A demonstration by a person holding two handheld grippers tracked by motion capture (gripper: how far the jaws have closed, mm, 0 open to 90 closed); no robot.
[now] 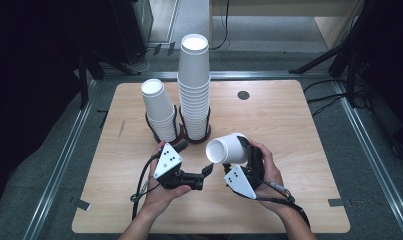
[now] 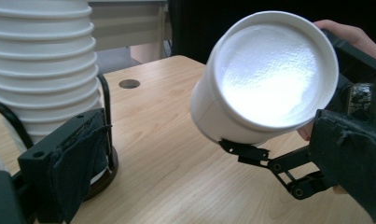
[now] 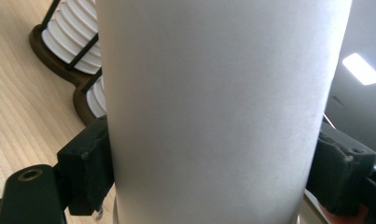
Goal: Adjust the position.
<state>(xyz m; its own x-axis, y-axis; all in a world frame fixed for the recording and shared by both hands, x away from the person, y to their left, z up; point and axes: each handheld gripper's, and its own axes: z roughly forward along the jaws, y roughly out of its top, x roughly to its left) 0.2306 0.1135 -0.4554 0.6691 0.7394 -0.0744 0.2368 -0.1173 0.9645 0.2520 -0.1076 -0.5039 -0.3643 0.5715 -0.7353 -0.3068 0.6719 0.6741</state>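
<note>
White cup (image 1: 228, 149), empty, sideways in right hand-held gripper (image 1: 249, 155).

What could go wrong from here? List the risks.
1. The right gripper clamps the white cup on its thin side wall, held tilted off the table; a hard squeeze could dent it, a slack one could let it slip.
2. The left gripper, fingers apart, sits close beside the cup's rim and could knock it.
3. The tall stack and short stack stand close behind; a careless swing might topple them.
</note>
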